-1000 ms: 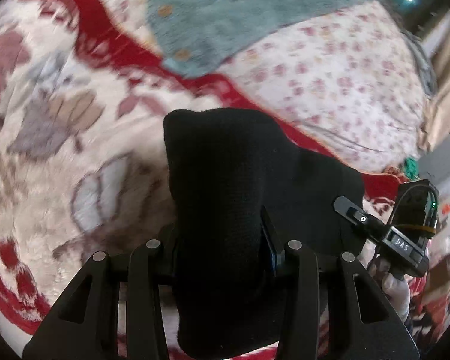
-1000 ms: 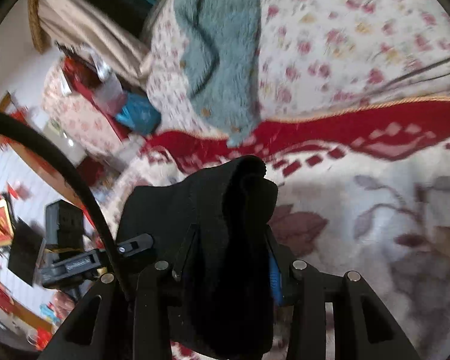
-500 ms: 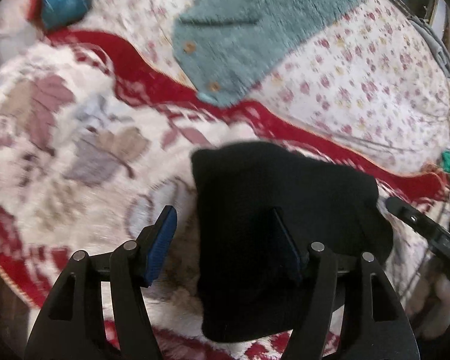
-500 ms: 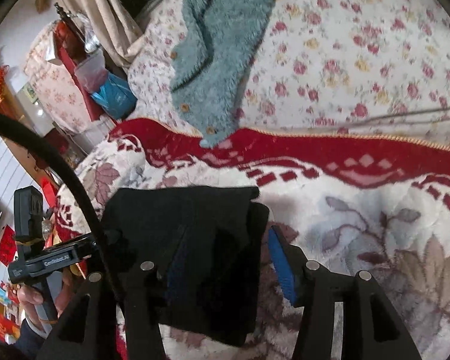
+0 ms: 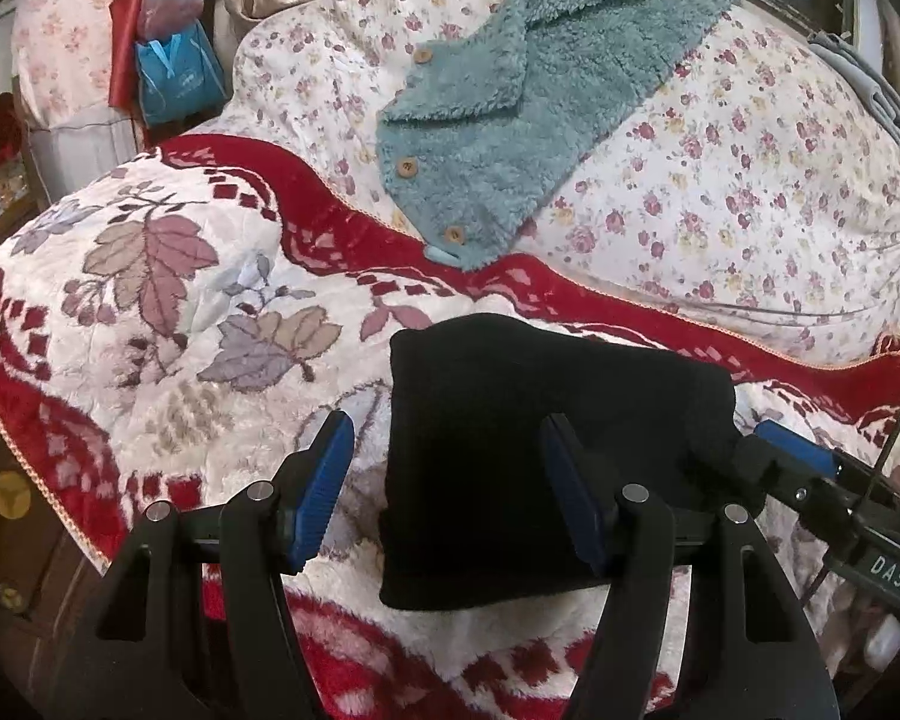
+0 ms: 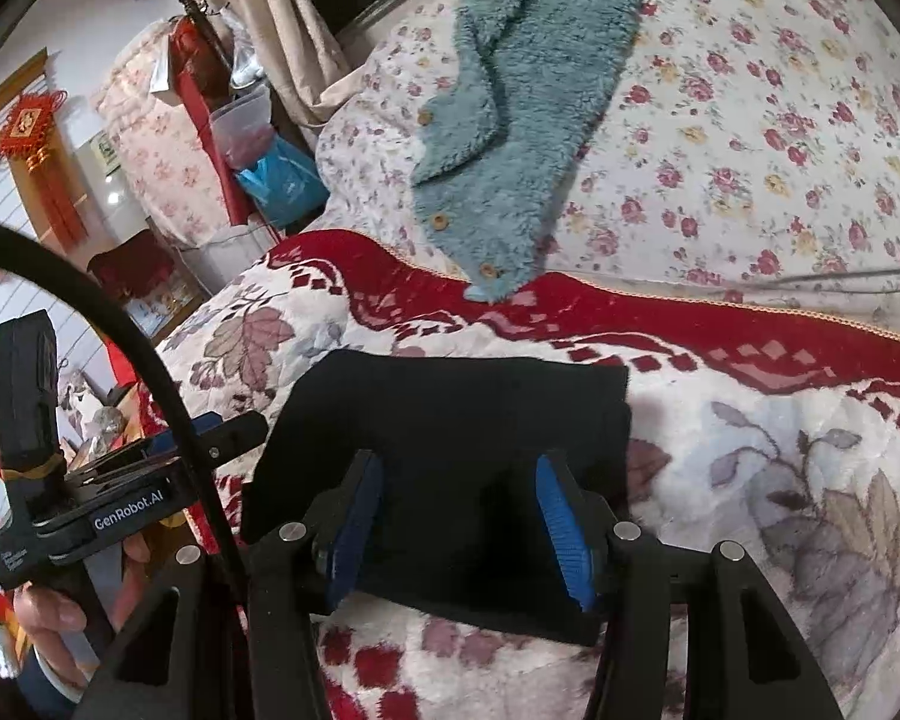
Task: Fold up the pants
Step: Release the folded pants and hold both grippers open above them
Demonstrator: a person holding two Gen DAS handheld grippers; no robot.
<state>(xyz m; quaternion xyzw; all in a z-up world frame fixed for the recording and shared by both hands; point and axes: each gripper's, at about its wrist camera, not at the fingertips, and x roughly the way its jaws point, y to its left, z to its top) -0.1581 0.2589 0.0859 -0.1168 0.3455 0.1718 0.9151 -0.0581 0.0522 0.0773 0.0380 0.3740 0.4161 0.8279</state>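
The black pants (image 5: 528, 420) lie folded into a compact rectangle on the red and white leaf-patterned blanket (image 5: 168, 300). They also show in the right wrist view (image 6: 450, 438). My left gripper (image 5: 450, 480) is open and empty, its blue pads spread over the pants' left edge. My right gripper (image 6: 459, 516) is open and empty, its jaws straddling the near part of the folded pants. The right gripper also shows at the right of the left wrist view (image 5: 810, 480), and the left gripper at the left of the right wrist view (image 6: 150, 468).
A teal fleece cardigan (image 5: 510, 120) with wooden buttons lies on the floral quilt (image 5: 720, 192) behind the blanket. A blue bag (image 5: 177, 81) and clutter stand off the bed at the far left. The bed edge drops off on the left.
Both grippers let go of the black pants and opened. They drew back, and the pants now lie flat and folded on the blanket.
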